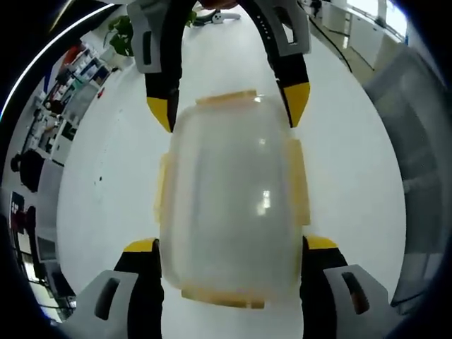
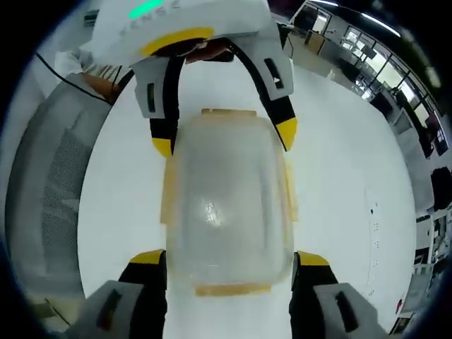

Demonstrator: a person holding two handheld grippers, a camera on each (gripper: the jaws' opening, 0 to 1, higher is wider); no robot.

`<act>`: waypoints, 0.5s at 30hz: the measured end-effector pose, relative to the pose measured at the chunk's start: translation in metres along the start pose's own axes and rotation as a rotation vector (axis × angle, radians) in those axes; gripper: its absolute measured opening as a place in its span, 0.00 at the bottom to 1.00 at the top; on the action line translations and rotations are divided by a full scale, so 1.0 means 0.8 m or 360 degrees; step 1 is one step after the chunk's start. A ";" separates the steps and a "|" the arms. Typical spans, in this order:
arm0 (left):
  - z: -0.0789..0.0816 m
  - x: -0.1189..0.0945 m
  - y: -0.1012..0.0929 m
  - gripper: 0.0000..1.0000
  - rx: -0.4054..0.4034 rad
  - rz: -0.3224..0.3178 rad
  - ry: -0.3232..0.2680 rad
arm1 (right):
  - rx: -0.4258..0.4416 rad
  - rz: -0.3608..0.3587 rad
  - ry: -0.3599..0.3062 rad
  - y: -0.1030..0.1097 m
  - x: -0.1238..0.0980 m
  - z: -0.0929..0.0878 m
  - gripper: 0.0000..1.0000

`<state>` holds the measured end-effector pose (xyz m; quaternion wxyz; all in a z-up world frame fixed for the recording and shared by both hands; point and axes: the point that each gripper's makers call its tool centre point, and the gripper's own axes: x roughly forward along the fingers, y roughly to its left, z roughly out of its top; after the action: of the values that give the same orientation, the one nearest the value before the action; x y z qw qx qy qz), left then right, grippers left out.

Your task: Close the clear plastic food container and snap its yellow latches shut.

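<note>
Both of your grippers have their jaws spread wide around the clear plastic food container (image 1: 229,205), one at each end of it. Your left gripper (image 1: 229,244) straddles the near end in the left gripper view, its yellow-tipped black fingers (image 1: 139,247) sitting just beside the container's side walls; whether the tips actually touch the plastic is hard to tell. At the far end in that view, your right gripper (image 1: 229,106) comes in from the top, its own yellow tips flanking the container's corners. From the right gripper view the arrangement is mirrored: your right gripper (image 2: 229,260) brackets the near end and your left gripper (image 2: 224,140) brackets the far one. The container sits flat on the white table (image 1: 353,162), lid on top, cloudy and translucent. Its yellow latches (image 1: 298,182) show along all four edges, one on each side and one at each end; you cannot tell from here whether they are snapped down. A grey mesh chair back (image 2: 53,198) stands beside the table.
</note>
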<state>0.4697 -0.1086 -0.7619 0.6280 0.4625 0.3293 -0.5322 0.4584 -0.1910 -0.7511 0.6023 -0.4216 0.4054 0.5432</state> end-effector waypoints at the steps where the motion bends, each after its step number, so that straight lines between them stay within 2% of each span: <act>1: -0.002 -0.001 0.000 0.78 0.0000 0.0001 -0.0002 | 0.0003 -0.0001 -0.0001 0.001 0.001 0.004 0.71; 6: -0.011 -0.002 0.004 0.78 0.0003 0.0001 -0.0013 | 0.0008 -0.0007 -0.0003 -0.002 0.004 0.011 0.71; 15: -0.012 0.001 0.017 0.79 -0.0007 0.0013 -0.0041 | 0.0001 -0.0008 0.0002 -0.015 0.005 0.014 0.71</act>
<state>0.4838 -0.0995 -0.7628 0.6354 0.4556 0.3202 -0.5349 0.4713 -0.1800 -0.7510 0.6036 -0.4226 0.4050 0.5414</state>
